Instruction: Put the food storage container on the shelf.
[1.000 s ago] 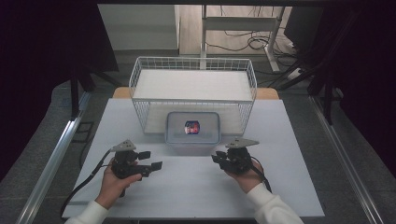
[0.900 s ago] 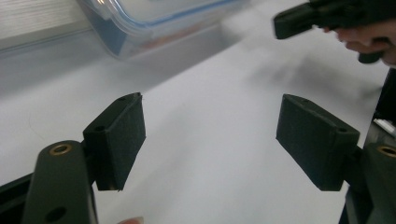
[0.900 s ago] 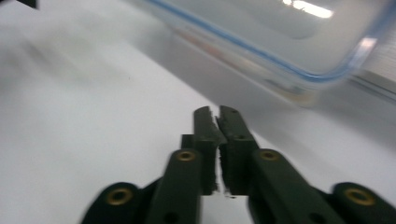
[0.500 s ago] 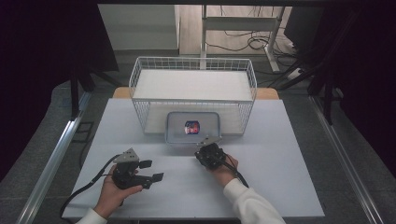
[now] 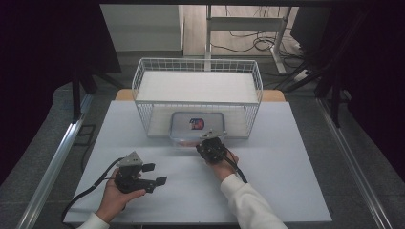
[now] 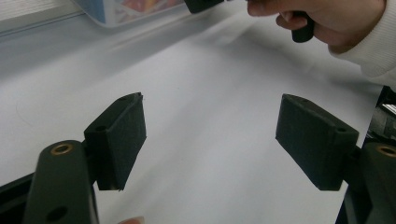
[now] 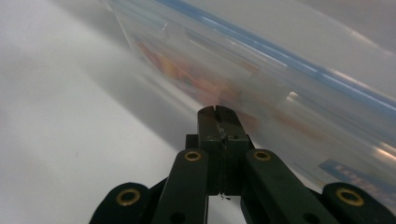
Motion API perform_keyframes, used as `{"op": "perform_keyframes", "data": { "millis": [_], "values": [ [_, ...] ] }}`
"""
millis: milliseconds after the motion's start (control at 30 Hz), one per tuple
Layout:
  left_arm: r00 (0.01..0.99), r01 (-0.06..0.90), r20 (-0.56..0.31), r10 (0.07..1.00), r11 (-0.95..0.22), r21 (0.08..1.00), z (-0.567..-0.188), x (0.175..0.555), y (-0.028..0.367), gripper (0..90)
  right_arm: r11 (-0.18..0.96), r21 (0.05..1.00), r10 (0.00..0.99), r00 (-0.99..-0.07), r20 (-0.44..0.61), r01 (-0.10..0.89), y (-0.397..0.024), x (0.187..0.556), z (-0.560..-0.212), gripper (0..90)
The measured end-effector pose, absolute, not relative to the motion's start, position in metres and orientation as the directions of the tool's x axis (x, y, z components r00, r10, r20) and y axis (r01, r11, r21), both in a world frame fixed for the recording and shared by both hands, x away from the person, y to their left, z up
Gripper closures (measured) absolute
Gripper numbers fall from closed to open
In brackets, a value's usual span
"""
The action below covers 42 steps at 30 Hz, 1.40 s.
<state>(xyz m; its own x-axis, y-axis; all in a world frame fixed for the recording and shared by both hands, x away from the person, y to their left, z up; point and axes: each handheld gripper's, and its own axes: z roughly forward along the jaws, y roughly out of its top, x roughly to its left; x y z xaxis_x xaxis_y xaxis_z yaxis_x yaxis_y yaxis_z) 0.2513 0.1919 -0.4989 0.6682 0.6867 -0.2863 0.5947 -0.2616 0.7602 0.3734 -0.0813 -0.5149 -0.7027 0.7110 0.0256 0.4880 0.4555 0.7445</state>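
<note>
Your left gripper [image 5: 154,174] is wide open over the white table [image 5: 296,191] and holds nothing. Your right gripper [image 7: 217,112] is squeezed tight, empty, right by the clear box [image 5: 184,121].

We can't read a single word anywhere here; the clear plastic container [image 5: 191,128] has a red and blue printed thing [image 5: 196,124] inside it, but from the high view it's way too small to make out; in the right gripper view the same container [image 7: 261,74] is a blur of orange and red, with a blue label patch [image 7: 343,170] low on its wall that stays unreadable.
</note>
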Motion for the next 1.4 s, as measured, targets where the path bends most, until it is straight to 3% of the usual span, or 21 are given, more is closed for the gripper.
{"op": "perform_keyframes", "data": {
  "millis": [633,967,1167,1400],
  "values": [
    [0.671,0.598,-0.283,0.685,-0.275,0.753,-0.501,0.255,0.193,24.3,0.387,0.751,0.779,-0.626,0.045,0.535,-0.065,0.423,-0.51,88.8],
    [0.678,0.587,-0.261,0.687,-0.293,0.755,-0.501,0.253,0.194,24.3,0.376,0.747,0.81,-0.586,0.022,0.548,-0.069,0.43,-0.507,88.8],
    [0.667,0.59,-0.287,0.688,-0.251,0.768,-0.497,0.255,0.195,24.8,0.332,0.771,0.768,-0.63,0.113,0.543,-0.075,0.416,-0.495,88.7],
    [0.667,0.579,-0.264,0.697,-0.262,0.772,-0.497,0.251,0.195,24.8,0.353,0.791,0.739,-0.667,0.091,0.5,-0.123,0.375,-0.46,88.7]
  ]
}}
